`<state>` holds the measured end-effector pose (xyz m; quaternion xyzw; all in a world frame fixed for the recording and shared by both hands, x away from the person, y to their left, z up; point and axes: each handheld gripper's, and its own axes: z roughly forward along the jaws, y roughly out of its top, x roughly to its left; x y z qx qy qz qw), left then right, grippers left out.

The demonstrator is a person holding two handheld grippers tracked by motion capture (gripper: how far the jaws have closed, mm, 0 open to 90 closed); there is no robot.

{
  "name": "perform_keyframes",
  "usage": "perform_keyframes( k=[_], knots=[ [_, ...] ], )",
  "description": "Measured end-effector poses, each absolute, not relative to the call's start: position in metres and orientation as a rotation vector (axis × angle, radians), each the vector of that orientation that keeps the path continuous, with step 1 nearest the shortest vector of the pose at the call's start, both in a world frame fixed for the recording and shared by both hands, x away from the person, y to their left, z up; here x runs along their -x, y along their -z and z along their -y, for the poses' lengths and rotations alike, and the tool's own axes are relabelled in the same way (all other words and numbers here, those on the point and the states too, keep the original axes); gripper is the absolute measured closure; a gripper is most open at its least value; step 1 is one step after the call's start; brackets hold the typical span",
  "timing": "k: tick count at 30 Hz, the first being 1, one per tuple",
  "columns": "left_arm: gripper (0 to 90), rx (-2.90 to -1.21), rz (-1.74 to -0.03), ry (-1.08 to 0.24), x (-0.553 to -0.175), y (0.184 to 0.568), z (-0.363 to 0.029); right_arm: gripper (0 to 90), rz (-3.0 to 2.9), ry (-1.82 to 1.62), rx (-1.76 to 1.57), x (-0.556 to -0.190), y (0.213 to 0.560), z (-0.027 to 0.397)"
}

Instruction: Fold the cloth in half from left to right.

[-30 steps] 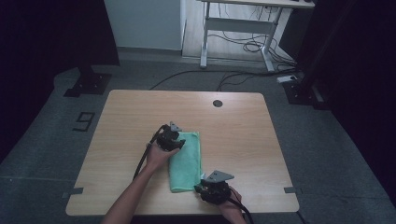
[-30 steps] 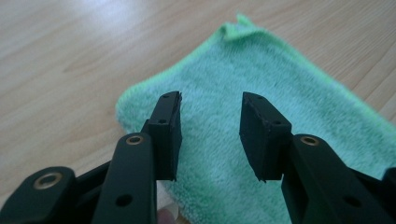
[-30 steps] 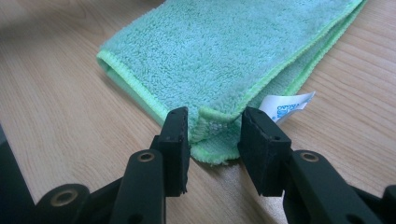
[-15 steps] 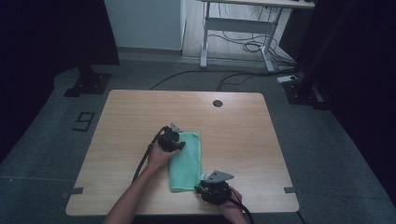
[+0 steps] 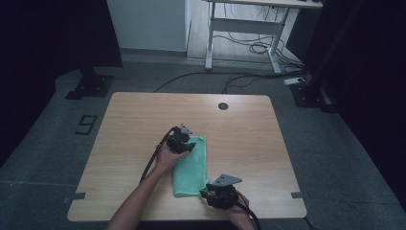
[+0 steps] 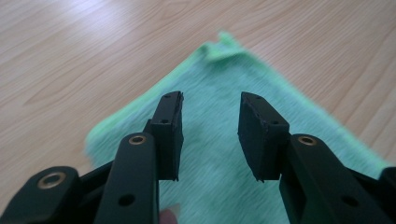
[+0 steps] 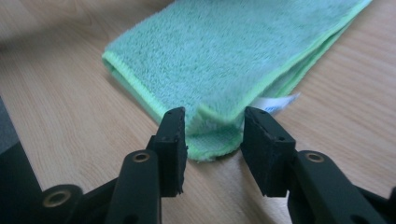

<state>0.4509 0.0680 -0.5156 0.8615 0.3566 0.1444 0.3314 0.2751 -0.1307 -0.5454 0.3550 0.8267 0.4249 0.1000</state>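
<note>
Green cloth [image 5: 191,167], folded, flat on table [image 5: 143,115]

Microfibre-type, mint green w/ brighter green stitched hem; folded into a long narrow strip, layers stacked at edges. Lies near table's front edge, a bit fwd of centre, long axis running front-to-back. White care tag [image 7: 275,103] pokes out between layers at near corner; far corner [image 6: 223,42] slightly curled up.

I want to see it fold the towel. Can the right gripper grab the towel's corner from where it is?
Probably yes. The right gripper already has the green towel's near corner between its open jaws, which have just been opening, and nothing stands in the way on the table.
</note>
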Motion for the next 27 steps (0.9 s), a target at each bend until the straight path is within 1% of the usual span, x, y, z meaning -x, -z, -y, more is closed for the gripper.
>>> perform_keyframes(
  k=[5,6,8,12,19,22,27],
  knots=[
    [60.6,-2.26,-0.909,-0.355,-0.458,0.518,-0.053,55.8,-2.402,-1.268,-1.066,-0.275,0.54,0.136],
    [60.7,-2.257,-0.917,-0.33,-0.462,0.523,-0.048,55.7,-2.397,-1.267,-1.066,-0.275,0.539,0.137],
    [60.8,-2.248,-0.926,-0.325,-0.466,0.527,-0.043,55.6,-2.387,-1.271,-1.074,-0.275,0.537,0.138],
    [61.0,-2.245,-0.929,-0.315,-0.472,0.533,-0.036,55.6,-2.384,-1.273,-1.077,-0.276,0.536,0.14],
    [60.9,-2.252,-0.914,-0.322,-0.48,0.531,-0.027,55.6,-2.386,-1.271,-1.069,-0.276,0.536,0.139],
    [60.2,-2.248,-0.934,-0.291,-0.483,0.536,-0.026,55.7,-2.389,-1.267,-1.064,-0.277,0.536,0.139],
    [57.2,-2.253,-0.922,-0.304,-0.48,0.531,-0.027,59.4,-2.378,-1.283,-1.081,-0.28,0.535,0.142]
  ],
)
